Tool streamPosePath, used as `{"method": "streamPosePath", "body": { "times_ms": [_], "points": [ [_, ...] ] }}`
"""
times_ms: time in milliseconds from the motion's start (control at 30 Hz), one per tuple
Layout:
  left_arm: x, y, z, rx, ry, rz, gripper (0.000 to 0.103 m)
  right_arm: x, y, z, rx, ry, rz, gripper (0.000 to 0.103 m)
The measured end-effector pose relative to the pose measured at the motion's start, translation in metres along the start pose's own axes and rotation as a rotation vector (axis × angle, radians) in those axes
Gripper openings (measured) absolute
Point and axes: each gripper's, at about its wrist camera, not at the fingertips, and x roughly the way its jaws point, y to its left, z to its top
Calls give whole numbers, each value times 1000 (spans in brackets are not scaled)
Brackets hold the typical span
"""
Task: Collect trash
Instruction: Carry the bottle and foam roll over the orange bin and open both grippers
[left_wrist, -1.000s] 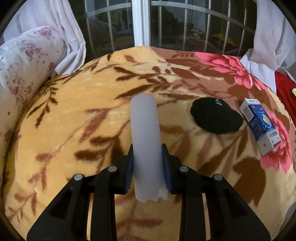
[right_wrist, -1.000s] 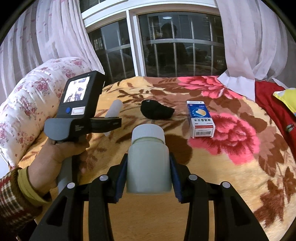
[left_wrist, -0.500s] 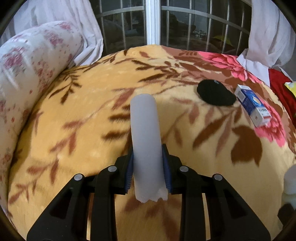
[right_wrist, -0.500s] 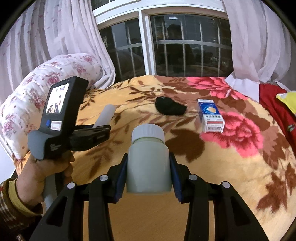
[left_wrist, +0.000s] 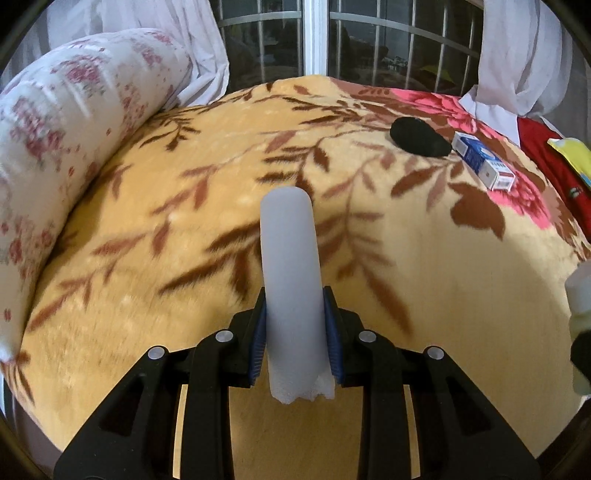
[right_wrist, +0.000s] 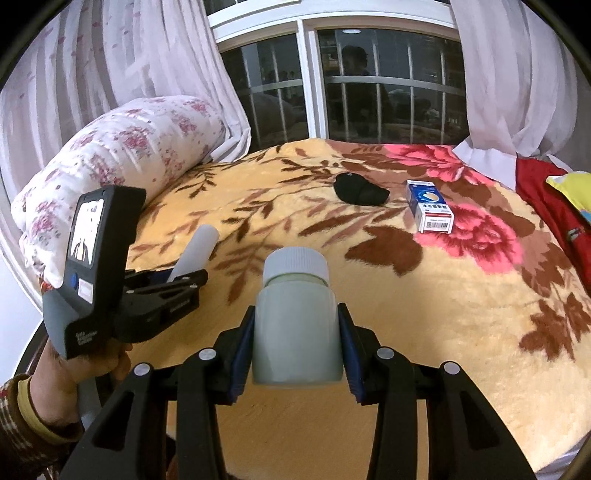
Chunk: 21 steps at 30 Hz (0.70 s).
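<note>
Left gripper (left_wrist: 295, 332): its fingers are clenched on a pale grey-white tube (left_wrist: 290, 273), pads pressing both sides of the lower half; the tube sticks out forward past the fingertips, rounded at the far end, ragged and torn at the near end
Left gripper from the right wrist view (right_wrist: 173, 284): a hand (right_wrist: 85, 365) in a plaid sleeve with a yellow cuff holds its grey handle at the near left edge of the bed; the tube (right_wrist: 195, 251) points up and away over the blanket
Right gripper (right_wrist: 295, 343): its fingers grasp a pale green plastic bottle (right_wrist: 295, 328) by the body, the ribbed white cap facing away from the camera
Bed (right_wrist: 461, 350): covered by a yellow-tan blanket with brown leaves and pink flowers
Black object (right_wrist: 360, 190): a dark, soft-looking lump lying on the blanket toward the far edge, near the middle; what it is I cannot tell
Blue and white box (right_wrist: 430, 210): lies flat on the blanket just right of the black object, apart from it, barcode end toward the near edge
Same two things, left wrist view: black object (left_wrist: 419, 137) and box (left_wrist: 484, 166) sit at the far right of the bed
Floral bolster (right_wrist: 122, 166): white with pink flowers, along the left edge of the bed
Window (right_wrist: 369, 85): dark glass with bars behind the far edge, white curtains on both sides
Far right corner: red cloth (right_wrist: 546, 206) and a yellow item (right_wrist: 572, 188) on it
</note>
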Motion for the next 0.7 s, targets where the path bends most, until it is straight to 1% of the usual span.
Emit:
{"method": "streamPosePath", "body": {
  "times_ms": [167, 300, 367, 533, 700],
  "points": [
    [-14, 4, -14, 8, -13, 1, 27, -10, 11, -4, -18, -5, 2, 42],
    [-27, 6, -23, 8, -26, -16, 27, -16, 19, -9, -36, -3, 8, 42],
    [-36, 8, -29, 8, -33, -31, 27, -22, 24, -14, -45, 3, 27, 42],
    [-58, 9, -47, 20, -44, -66, 27, -30, 38, -36, -66, 48, 89, 42],
    [-76, 13, -65, 16, -46, -88, 27, -27, 50, -55, -81, 89, 104, 42]
  ]
}}
